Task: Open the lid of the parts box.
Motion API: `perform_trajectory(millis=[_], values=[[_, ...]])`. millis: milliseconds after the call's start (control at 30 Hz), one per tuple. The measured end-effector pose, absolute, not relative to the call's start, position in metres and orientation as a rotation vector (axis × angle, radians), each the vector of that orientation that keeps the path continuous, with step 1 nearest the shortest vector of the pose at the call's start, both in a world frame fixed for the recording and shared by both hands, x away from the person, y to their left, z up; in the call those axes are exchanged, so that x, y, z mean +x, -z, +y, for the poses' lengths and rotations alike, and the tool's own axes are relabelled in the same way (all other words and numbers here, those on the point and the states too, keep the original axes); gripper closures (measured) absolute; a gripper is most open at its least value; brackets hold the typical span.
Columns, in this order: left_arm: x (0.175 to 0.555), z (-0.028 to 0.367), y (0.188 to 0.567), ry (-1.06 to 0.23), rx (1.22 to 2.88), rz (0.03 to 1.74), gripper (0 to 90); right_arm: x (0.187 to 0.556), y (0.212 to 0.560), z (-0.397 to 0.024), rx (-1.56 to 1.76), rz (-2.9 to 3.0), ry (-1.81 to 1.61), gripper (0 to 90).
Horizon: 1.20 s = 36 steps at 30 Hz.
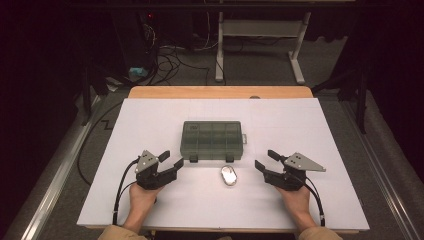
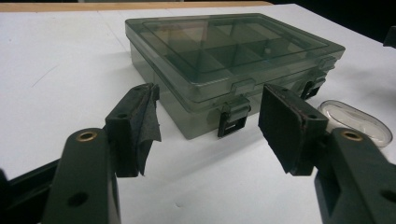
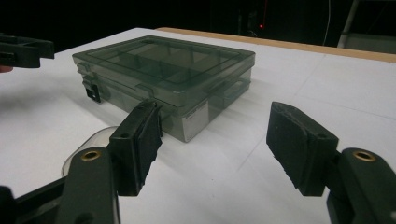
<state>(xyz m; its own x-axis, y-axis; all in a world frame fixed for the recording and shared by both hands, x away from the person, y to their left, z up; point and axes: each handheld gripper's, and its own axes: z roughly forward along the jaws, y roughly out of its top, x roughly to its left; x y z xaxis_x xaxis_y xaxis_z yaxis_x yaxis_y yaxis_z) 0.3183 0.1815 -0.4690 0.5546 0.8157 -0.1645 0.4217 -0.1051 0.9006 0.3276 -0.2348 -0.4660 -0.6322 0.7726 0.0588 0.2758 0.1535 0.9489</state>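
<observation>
A smoky grey see-through compartment box (image 1: 212,140) lies flat in the middle of the white sheet, lid down, with two dark latches on its near side. A small clear oval case (image 1: 228,175) rests just in front of it. My left gripper (image 1: 171,159) hovers near the box's front left corner, jaws open with nothing between them. In the left gripper view the box (image 2: 224,56) and a latch (image 2: 232,122) sit just beyond the gripper (image 2: 210,135). My right gripper (image 1: 266,159) is open and empty to the right of the oval case, facing the box (image 3: 163,70).
White paper (image 1: 150,115) covers a wooden table whose far edge (image 1: 220,92) shows bare. Beyond it are floor cables (image 1: 165,62) and a white desk frame (image 1: 295,55). The other gripper's jaw (image 3: 23,51) shows at the right gripper view's upper left.
</observation>
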Motion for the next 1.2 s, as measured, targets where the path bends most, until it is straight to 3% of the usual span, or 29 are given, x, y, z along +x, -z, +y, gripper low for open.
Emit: perform_trajectory(millis=[400, 1000, 1200], values=[[0.326, 0.173, 0.468, -0.488, 1.760, 1.038, 38.6, 0.340, 0.467, -0.220, 0.989, 2.027, -1.496, 35.8], [0.342, 0.160, 0.456, -0.416, 1.838, 1.082, 35.2, 0.357, 0.461, -0.203, 1.045, 2.063, -1.471, 39.0], [0.346, 0.157, 0.454, -0.404, 1.873, 1.098, 39.9, 0.360, 0.458, -0.199, 1.045, 2.097, -1.420, 43.9]])
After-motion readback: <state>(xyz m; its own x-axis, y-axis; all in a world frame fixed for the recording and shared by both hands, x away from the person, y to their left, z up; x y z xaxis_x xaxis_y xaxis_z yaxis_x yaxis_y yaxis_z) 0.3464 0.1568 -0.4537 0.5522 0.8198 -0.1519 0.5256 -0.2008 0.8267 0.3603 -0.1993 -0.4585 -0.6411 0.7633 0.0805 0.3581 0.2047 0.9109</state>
